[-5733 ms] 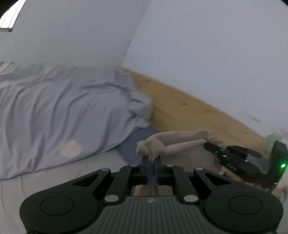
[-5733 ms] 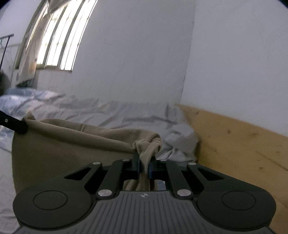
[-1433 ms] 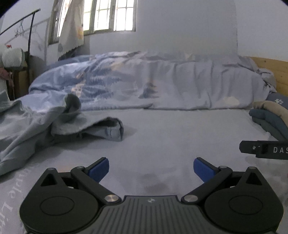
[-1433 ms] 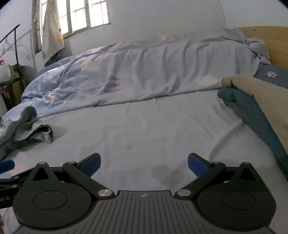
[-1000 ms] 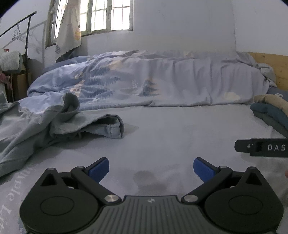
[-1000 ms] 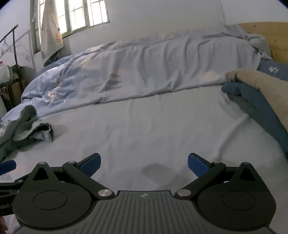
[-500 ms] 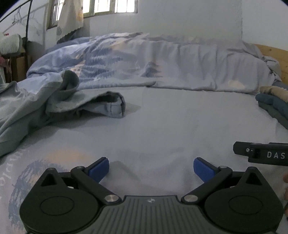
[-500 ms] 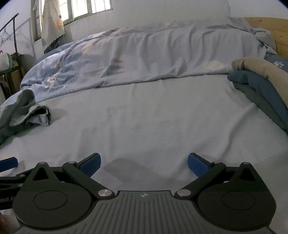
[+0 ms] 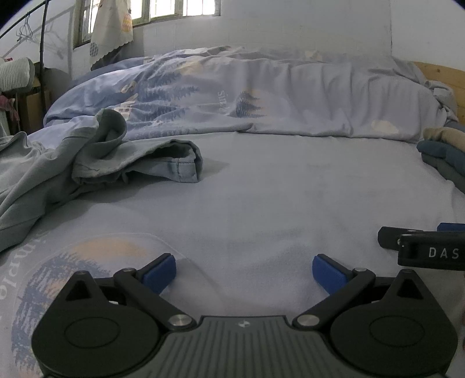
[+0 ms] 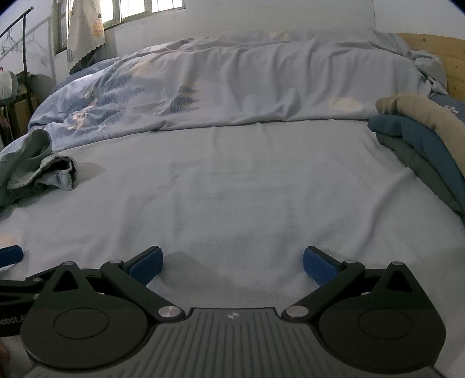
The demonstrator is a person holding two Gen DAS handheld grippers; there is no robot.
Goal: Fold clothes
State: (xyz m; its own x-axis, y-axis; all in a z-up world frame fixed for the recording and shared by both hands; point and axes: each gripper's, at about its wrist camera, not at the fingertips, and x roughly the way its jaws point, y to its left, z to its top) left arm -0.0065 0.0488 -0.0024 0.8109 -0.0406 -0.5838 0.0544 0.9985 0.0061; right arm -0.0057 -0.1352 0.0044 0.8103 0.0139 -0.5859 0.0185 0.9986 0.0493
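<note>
A crumpled grey-green garment (image 9: 87, 154) lies on the bed sheet (image 9: 276, 189) at the left; it also shows in the right wrist view (image 10: 35, 171). A stack of folded clothes (image 10: 427, 142), beige on top of dark blue and grey, sits at the right; its edge shows in the left wrist view (image 9: 444, 154). My left gripper (image 9: 244, 270) is open and empty, low over the sheet. My right gripper (image 10: 232, 263) is open and empty, also low over the sheet, to the right of the left one.
A rumpled light-blue duvet (image 9: 247, 96) with a tree print fills the far side of the bed. A wooden headboard (image 10: 441, 61) stands at the right. A window with a curtain (image 9: 113, 26) and a clothes rack (image 9: 40, 52) are at the far left.
Both grippers let go of the beige garment, which now lies on the stack at the right. Both have opened, turned toward the left side of the bed and dropped lower over the sheet.
</note>
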